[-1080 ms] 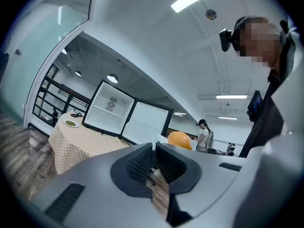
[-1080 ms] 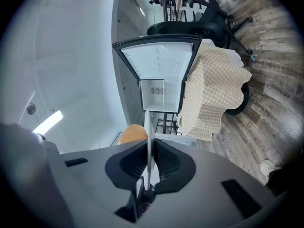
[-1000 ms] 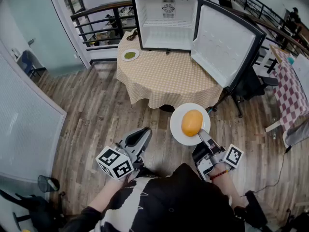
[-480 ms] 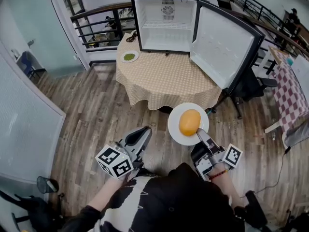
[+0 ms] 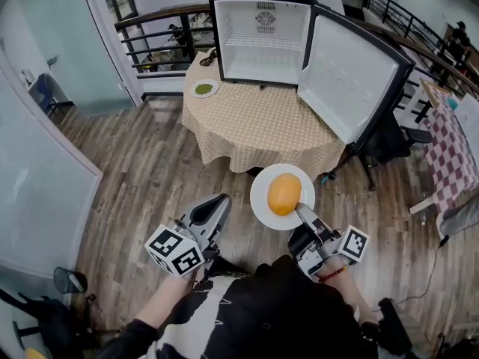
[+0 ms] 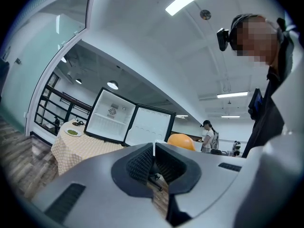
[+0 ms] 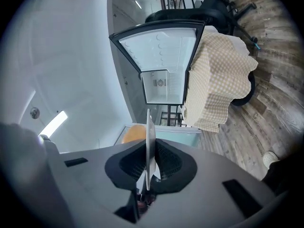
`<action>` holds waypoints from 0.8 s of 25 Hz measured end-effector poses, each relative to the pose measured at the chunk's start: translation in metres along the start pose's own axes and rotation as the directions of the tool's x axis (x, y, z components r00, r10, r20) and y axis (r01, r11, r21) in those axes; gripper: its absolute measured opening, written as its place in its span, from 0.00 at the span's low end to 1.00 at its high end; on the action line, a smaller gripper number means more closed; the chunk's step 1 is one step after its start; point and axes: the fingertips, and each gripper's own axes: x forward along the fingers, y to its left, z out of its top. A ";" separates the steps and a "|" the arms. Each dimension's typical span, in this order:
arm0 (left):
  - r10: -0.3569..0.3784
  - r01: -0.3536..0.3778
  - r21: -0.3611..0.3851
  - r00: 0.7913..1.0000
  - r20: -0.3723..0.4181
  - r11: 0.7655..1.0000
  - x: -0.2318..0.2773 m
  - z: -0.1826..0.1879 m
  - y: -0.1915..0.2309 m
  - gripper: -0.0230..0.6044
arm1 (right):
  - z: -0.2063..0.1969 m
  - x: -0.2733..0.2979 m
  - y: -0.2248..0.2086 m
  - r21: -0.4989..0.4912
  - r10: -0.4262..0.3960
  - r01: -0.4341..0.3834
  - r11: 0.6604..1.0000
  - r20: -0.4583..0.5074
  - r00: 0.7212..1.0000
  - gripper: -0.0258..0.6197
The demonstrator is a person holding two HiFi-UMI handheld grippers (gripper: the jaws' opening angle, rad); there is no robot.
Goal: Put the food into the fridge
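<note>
Far off, the fridge (image 5: pixel 262 40) stands door-open on the checked table (image 5: pixel 254 122). Near, right of centre, the white plate (image 5: pixel 262 200) carries the round orange food (image 5: pixel 284 194), its rim pinched in the right gripper (image 5: pixel 301 209). The left gripper (image 5: pixel 217 205) hangs near left, jaws together.

The left gripper (image 5: pixel 218 205) sits near the body, pointing level toward the far side, jaws together on nothing. The right gripper (image 5: pixel 302 210), tipped slightly up, clamps the near rim of a plate (image 5: pixel 262 200). The left forearm (image 5: pixel 161 307) seems tucked close to the torso.
</note>
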 end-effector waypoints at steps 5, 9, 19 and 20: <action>-0.043 0.045 0.049 0.998 -0.035 0.998 -0.006 -0.009 -0.002 0.06 | 0.002 0.014 -0.010 -0.013 -0.028 0.027 1.000 -0.046 0.999 0.09; -0.017 0.017 0.095 1.000 0.000 0.995 -0.008 -0.003 0.013 0.06 | 0.014 0.033 -0.020 0.007 -0.042 0.042 0.999 -0.044 0.998 0.09; -0.083 0.091 -0.109 0.994 0.078 0.990 0.040 0.020 0.090 0.06 | 0.049 0.095 -0.033 -0.002 -0.074 0.074 0.997 -0.014 0.997 0.10; -0.088 0.095 -0.099 0.994 0.068 0.991 0.048 0.023 0.099 0.06 | 0.055 0.104 -0.034 -0.002 -0.077 0.077 0.997 -0.007 0.997 0.10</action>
